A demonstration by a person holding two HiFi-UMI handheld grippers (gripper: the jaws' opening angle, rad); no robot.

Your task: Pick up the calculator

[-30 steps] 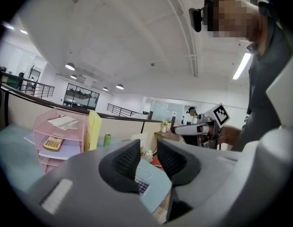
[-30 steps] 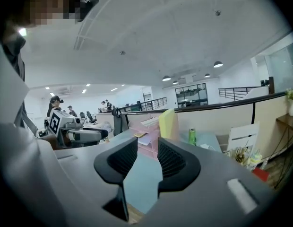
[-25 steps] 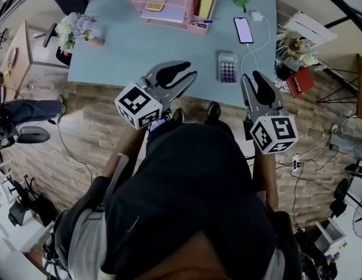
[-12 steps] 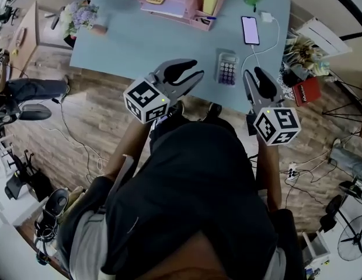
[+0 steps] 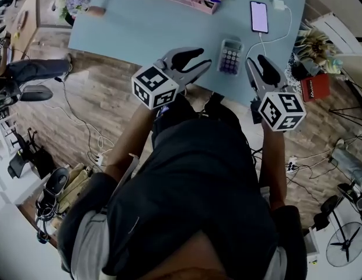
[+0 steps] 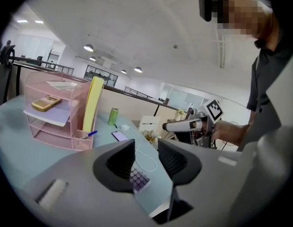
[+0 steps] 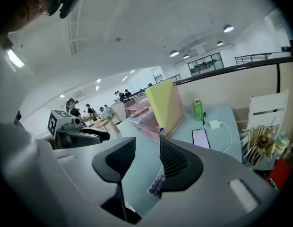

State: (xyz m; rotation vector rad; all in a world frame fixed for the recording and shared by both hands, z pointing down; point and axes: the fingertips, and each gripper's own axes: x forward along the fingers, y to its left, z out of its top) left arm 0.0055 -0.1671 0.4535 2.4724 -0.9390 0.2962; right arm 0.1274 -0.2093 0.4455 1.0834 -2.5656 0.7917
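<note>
Calculator untouched, flat near table near edge, between left gripper and right gripper. Both grippers' jaws just opening, slightly spread, empty. Reach, grasp and lift all remain.

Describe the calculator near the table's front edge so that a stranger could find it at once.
Find the light blue table and follow its near edge to the right. The calculator lies flat there, just in front of the phone. Unlike the tan calculator in the pink tray, it is grey with purple keys.
</note>
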